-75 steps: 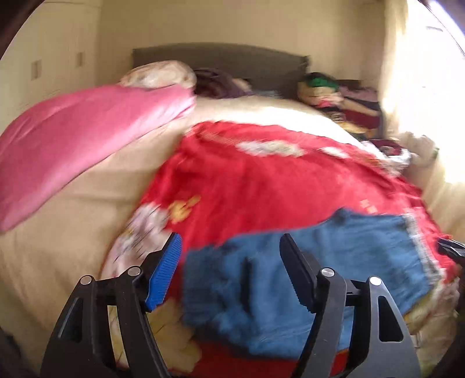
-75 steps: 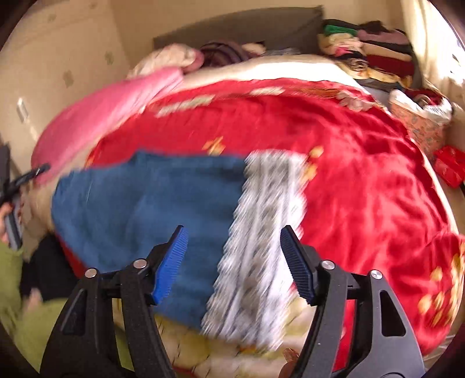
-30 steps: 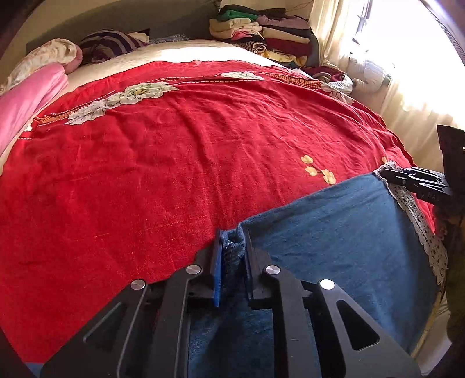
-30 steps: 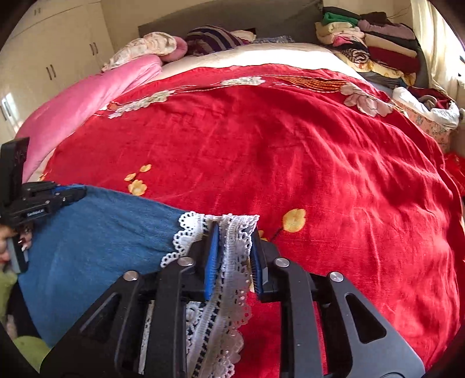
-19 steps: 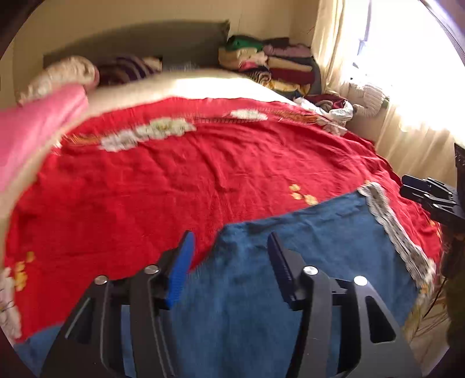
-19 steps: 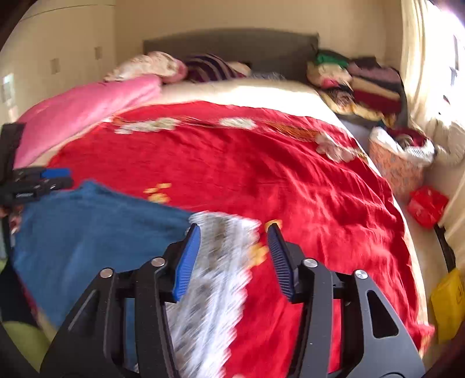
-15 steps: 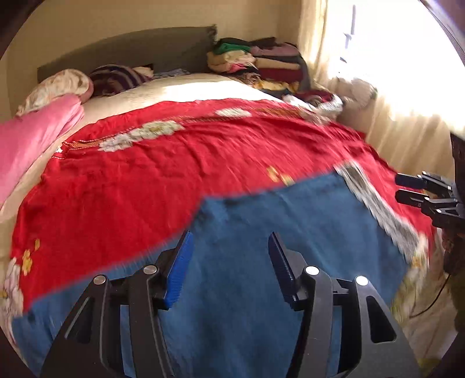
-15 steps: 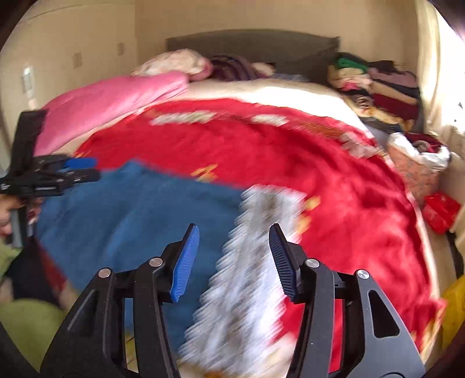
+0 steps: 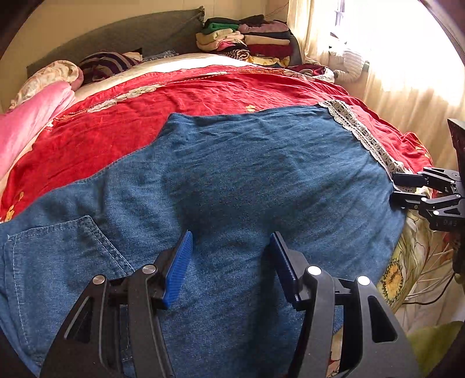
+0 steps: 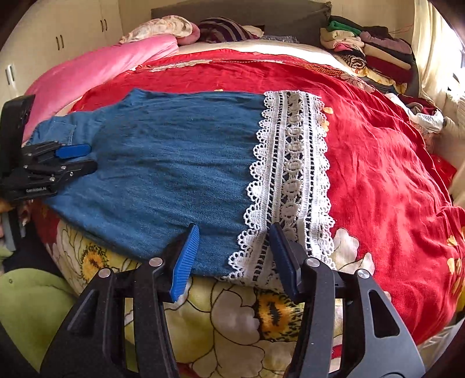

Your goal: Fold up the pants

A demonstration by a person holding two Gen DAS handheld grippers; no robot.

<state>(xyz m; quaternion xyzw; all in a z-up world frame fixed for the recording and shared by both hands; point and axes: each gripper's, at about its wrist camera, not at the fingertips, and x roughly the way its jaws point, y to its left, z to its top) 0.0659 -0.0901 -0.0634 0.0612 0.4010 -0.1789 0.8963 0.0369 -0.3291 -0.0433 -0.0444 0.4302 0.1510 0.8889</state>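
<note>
The waistband end of the blue pants (image 9: pixel 232 180) runs off the left wrist view's left and bottom edges, partly behind the left gripper (image 9: pixel 229 256). The right gripper (image 9: pixel 418 189) is cut by that view's right edge. The bed's (image 10: pixel 392 174) near edge disappears behind the right gripper's black frame. A window beyond is washed out by glare.

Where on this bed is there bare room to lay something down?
The widest free patch is the red blanket beyond the lace hem of the denim pants, up to the pink quilt. It is crowded at the head: pillows and a stack of folded clothes.
</note>
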